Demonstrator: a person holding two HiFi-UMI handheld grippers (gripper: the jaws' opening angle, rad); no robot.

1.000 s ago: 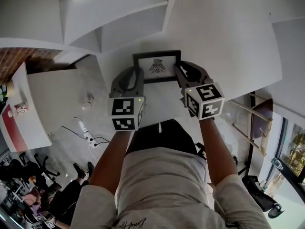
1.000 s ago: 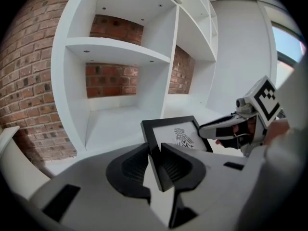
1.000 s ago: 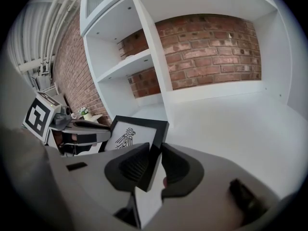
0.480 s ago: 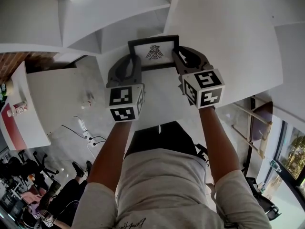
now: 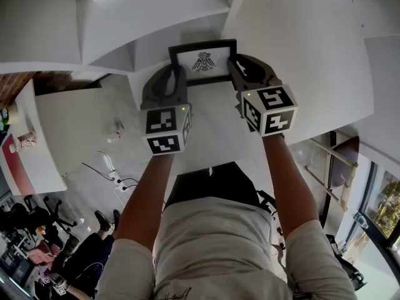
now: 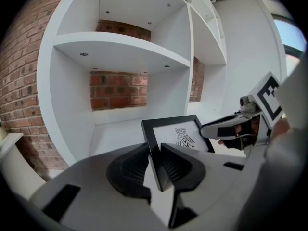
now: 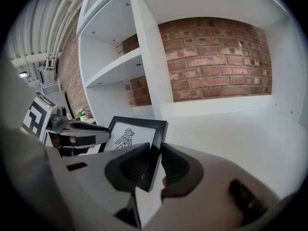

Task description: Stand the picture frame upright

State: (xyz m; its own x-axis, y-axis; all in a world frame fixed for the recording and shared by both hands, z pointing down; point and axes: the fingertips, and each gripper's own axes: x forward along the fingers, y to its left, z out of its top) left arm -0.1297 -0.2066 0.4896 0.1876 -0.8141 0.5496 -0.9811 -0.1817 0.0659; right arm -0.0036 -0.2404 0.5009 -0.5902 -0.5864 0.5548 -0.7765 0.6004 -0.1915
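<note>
At the shelf [image 5: 209, 117], left tool [image 5: 177, 75] and right tool [image 5: 234, 65], jaws closing, grip the picture frame [image 5: 204, 60], now farther in.

This looks like an open-plan office. Straight ahead of the jaws stands a white built-in shelf unit [image 6: 120, 52] backed by a red brick wall [image 7: 216, 57]. Far below and behind the jaws, the head view shows a white desk [image 5: 37, 167], wheeled office chairs [image 5: 37, 214], floor cables [image 5: 115, 177] and a seated person [image 5: 87, 255].
</note>
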